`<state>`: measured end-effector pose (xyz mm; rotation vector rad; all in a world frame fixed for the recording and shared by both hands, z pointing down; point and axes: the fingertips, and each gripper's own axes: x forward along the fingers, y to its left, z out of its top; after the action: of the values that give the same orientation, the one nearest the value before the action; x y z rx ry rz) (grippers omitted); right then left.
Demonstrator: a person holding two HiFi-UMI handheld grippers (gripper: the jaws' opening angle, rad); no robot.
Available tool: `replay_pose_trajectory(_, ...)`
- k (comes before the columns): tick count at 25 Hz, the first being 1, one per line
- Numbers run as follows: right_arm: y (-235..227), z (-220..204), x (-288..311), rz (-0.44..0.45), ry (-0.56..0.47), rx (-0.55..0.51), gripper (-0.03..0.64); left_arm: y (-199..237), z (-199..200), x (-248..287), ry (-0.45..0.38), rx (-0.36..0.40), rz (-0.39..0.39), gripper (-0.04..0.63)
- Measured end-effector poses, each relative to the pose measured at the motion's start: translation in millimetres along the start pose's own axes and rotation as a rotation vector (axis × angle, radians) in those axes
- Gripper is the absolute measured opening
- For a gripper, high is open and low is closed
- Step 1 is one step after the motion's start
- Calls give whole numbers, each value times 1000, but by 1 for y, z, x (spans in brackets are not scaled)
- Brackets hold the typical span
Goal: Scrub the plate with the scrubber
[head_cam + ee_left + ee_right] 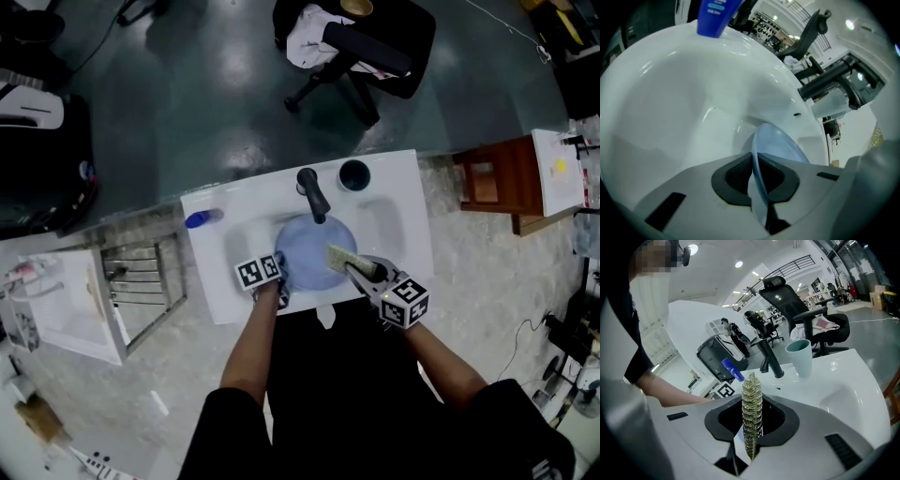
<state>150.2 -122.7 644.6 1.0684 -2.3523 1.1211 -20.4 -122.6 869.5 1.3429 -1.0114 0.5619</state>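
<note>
While my left gripper is clamping the lower-left rim of the pale blue round plate, which is sitting in the white sink basin at mid-frame, my right gripper is pinching the yellow-green mesh scrubber edge-on. I am judging the plate light, stiff and slippery, so the rim is suiting as a hold. Only the head view is showing the scrubber over the plate's right side; only the left gripper view is showing the rim seated in my grip.
</note>
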Motion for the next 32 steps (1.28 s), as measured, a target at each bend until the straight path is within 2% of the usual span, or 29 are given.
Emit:
replay_pose_trajectory(3,13,0,13,31,9,-11,55,4,5,-15,-47,-29,-4,15)
replay_pose_trajectory(9,49,-4,48,101,26,-35,55,5,4,-58,-132,-41,-27,18)
replay_pose_trajectory(15,88,-4,84,158,45,-125,55,0,-7,-103,-180,9,-54,18)
replay_pose_trajectory(26,148,-17,125,245,94,-266,55,-10,-11,-165,-297,-30,-183,18)
replay_pose_trajectory(30,158,-19,132,261,106,-305,57,-9,-9,-179,-331,-36,-187,18)
replay_pose_trajectory(32,162,-24,134,259,142,-384,60,-7,-7,-186,-350,-39,-180,18)
